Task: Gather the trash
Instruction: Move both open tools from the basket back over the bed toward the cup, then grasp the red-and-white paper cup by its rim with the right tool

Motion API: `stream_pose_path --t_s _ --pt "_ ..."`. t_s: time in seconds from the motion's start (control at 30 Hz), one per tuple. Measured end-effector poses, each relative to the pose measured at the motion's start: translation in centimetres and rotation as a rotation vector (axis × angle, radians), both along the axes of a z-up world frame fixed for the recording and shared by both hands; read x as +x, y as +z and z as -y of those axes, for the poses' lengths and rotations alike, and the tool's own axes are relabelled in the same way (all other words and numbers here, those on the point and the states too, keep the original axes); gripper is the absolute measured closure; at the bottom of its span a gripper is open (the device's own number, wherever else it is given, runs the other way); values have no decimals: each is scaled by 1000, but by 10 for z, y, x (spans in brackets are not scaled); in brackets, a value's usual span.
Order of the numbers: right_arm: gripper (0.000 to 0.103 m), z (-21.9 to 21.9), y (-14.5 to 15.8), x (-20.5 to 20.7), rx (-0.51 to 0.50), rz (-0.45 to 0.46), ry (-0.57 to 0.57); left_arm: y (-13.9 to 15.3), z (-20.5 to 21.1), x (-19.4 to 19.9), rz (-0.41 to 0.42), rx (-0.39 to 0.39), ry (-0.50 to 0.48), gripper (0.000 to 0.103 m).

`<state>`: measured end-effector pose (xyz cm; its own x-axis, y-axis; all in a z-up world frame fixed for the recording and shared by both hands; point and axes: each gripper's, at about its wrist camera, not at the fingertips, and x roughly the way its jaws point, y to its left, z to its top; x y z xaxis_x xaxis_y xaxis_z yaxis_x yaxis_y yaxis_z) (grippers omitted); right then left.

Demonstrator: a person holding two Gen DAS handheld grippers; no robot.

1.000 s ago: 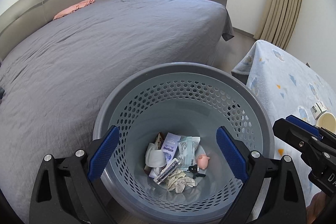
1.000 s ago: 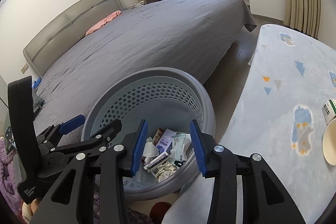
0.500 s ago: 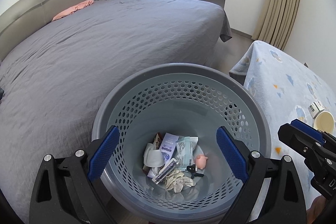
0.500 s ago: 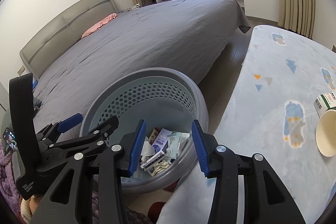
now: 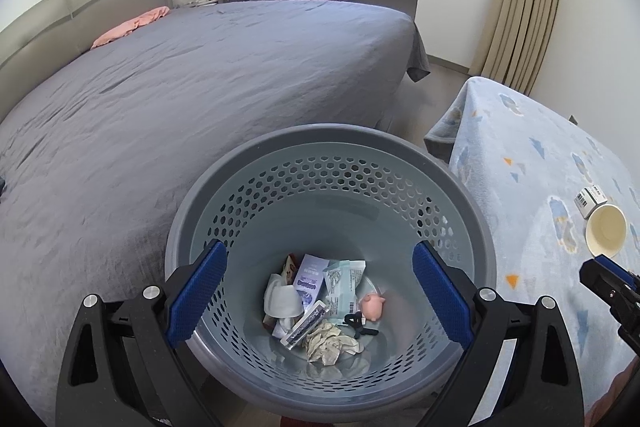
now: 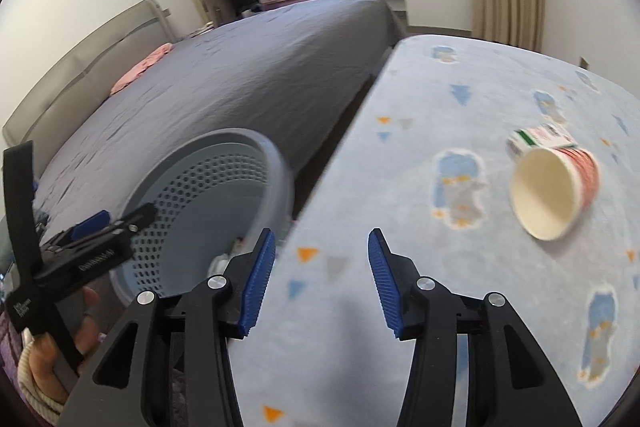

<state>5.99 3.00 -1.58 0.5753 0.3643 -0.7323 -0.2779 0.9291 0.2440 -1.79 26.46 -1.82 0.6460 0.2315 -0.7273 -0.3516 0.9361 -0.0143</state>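
1. Left wrist view: the left gripper [image 5: 316, 293] hangs over the grey perforated basket [image 5: 332, 143], its blue fingers wide apart and holding nothing.
2. On the basket floor lie a crumpled paper wad [image 5: 330, 341], a pale wrapper [image 5: 345, 281], a white packet with purple print [image 5: 309, 279] and a small pink pig figure [image 5: 372, 307]; the print is too small to read.
3. Right wrist view: the right gripper [image 6: 320, 279] is over the blue patterned surface [image 6: 460, 287], fingers apart and empty.
4. A paper cup [image 6: 554, 191] lies tipped on its side, mouth toward the camera, with a small box [image 6: 540, 137] just behind it, seemingly touching; motion blur hides the box's lettering.
5. The basket stands beside the bed [image 5: 180, 87].
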Motion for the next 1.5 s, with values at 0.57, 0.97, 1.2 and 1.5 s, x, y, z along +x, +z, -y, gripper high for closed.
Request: stream_pose_path --t_s 0.57,0.97,1.2,1.5 --pt "56 124 -20 17 -34 -37 -355 15 52 8 21 1 -105 11" --pt "56 116 -33 62 -60 -66 -453 9 81 20 0 9 -164 11" --pt "72 124 -39 72 -56 -67 -476 2 87 24 -18 12 -179 11" --pt "97 146 -35 64 -8 -58 -419 3 110 26 -26 18 -226 11"
